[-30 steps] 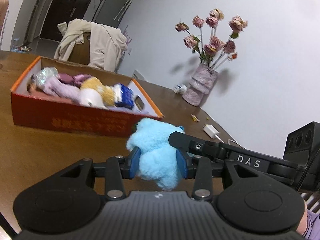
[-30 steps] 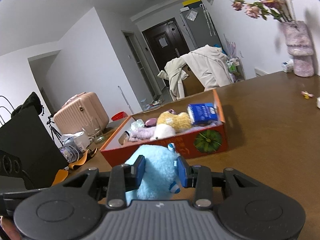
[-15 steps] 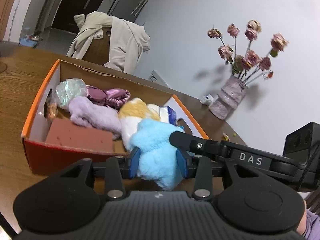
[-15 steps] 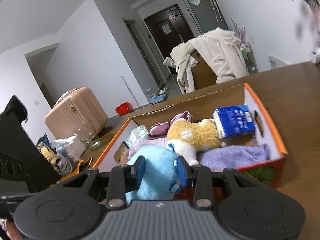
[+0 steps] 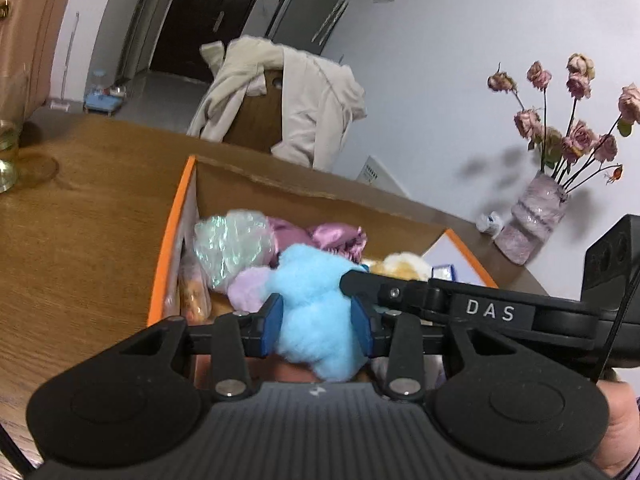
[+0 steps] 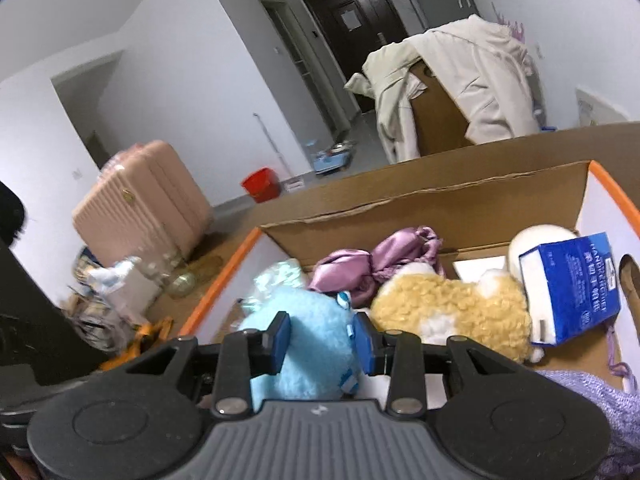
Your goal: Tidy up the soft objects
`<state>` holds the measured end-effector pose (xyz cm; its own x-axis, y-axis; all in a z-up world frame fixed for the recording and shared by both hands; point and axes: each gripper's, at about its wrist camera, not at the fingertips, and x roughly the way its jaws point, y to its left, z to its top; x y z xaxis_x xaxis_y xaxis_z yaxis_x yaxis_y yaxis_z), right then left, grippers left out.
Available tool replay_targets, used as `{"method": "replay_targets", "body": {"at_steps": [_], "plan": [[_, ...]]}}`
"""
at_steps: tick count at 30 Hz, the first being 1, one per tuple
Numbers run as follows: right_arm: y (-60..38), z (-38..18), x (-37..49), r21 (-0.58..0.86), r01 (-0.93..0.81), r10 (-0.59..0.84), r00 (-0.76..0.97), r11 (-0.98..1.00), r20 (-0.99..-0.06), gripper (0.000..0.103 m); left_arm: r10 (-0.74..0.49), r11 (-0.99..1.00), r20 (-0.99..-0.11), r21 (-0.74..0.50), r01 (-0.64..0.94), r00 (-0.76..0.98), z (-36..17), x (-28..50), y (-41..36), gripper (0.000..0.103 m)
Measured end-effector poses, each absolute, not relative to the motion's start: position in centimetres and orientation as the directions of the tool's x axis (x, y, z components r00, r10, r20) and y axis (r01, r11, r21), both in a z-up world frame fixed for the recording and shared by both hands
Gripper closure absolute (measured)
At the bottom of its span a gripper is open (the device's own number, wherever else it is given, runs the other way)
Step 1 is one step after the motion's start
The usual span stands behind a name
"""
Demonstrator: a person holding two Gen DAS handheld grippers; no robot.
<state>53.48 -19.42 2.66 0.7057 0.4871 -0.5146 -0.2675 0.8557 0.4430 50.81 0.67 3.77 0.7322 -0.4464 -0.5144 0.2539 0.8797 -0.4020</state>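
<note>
Two tongs (image 5: pixel 318 326) (image 6: pixel 322 338) both clamped on one blue plush (image 5: pixel 310 300), over one box (image 6: pixel 436 208).

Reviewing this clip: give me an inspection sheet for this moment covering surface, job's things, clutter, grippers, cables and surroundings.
Surface: brown wooden table.
Job's things: light blue plush toy held over the orange cardboard box; inside it a yellow plush, purple satin pouch, blue tissue pack, crinkly plastic bag.
Clutter: vase of dried roses, glass.
Grippers: left gripper and right gripper both clamp the blue plush; the left's jaws have just been closing further.
Cables: thin black lead at the right gripper's body.
Surroundings: pink suitcase, red bucket, coat over a chair, dark door.
</note>
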Motion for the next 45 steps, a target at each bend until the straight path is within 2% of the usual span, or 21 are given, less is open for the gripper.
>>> {"method": "replay_targets", "body": {"at_steps": [2, 3, 6, 8, 12, 15, 18, 19, 25, 29, 33, 41, 45], "plan": [[-19.4, 2.7, 52.9, 0.425, -0.259, 0.463, 0.732, 0.867, -0.499, 0.069, -0.466, 0.871, -0.509, -0.407, 0.275, 0.723, 3.7, 50.7, 0.6, 0.066], [-19.6, 2.7, 52.7, 0.431, -0.256, 0.463, 0.736, 0.865, -0.493, 0.068, -0.473, 0.869, -0.509, -0.407, 0.283, 0.719, 3.7, 50.6, 0.5, 0.062], [-20.1, 3.9, 51.9, 0.424, -0.264, 0.458, 0.756, 0.867, -0.467, 0.059, -0.485, 0.866, -0.514, -0.397, 0.304, 0.707, 3.9, 50.1, 0.2, 0.055], [-20.5, 5.3, 51.0, 0.395, -0.275, 0.445, 0.777, 0.877, -0.445, 0.053, -0.474, 0.875, -0.51, -0.363, 0.321, 0.717, 4.5, 49.2, -0.2, 0.055], [-22.1, 8.0, 48.6, 0.378, -0.291, 0.44, 0.801, 0.879, -0.405, 0.049, -0.459, 0.884, -0.483, -0.331, 0.33, 0.746, 6.9, 47.2, -0.4, 0.051], [-23.6, 9.7, 46.2, 0.355, -0.28, 0.415, 0.821, 0.892, -0.393, 0.048, -0.425, 0.902, -0.45, -0.282, 0.327, 0.785, 9.4, 45.0, -0.6, 0.043], [-25.2, 11.0, 43.4, 0.343, -0.274, 0.401, 0.831, 0.898, -0.386, 0.042, -0.385, 0.922, -0.428, -0.22, 0.319, 0.818, 11.7, 42.4, -0.7, 0.036], [-25.7, 11.3, 42.4, 0.331, -0.274, 0.395, 0.831, 0.903, -0.392, 0.04, -0.365, 0.931, -0.419, -0.198, 0.308, 0.831, 12.4, 41.3, -0.7, 0.031], [-28.1, 12.1, 37.0, 0.239, -0.219, 0.307, 0.845, 0.946, -0.438, 0.036, -0.235, 0.972, -0.368, -0.07, 0.225, 0.9, 14.6, 35.8, -0.7, 0.02], [-28.5, 12.7, 32.5, 0.177, -0.198, 0.255, 0.878, 0.964, -0.404, 0.03, -0.178, 0.983, -0.325, -0.027, 0.179, 0.929, 14.9, 32.3, -0.9, 0.015], [-28.6, 12.4, 28.6, 0.17, -0.198, 0.248, 0.895, 0.965, -0.369, 0.028, -0.173, 0.985, -0.286, -0.025, 0.173, 0.943, 14.4, 28.7, -0.9, 0.008], [-27.6, 10.6, 21.8, 0.181, -0.186, 0.237, 0.917, 0.966, -0.322, 0.027, -0.165, 0.986, -0.236, -0.034, 0.161, 0.958, 12.4, 21.2, -0.3, 0.004], [-27.0, 9.4, 18.5, 0.191, -0.188, 0.241, 0.92, 0.963, -0.309, 0.025, -0.161, 0.986, -0.21, 0.001, 0.165, 0.964, 11.1, 17.4, 0.0, 0.0]]}}
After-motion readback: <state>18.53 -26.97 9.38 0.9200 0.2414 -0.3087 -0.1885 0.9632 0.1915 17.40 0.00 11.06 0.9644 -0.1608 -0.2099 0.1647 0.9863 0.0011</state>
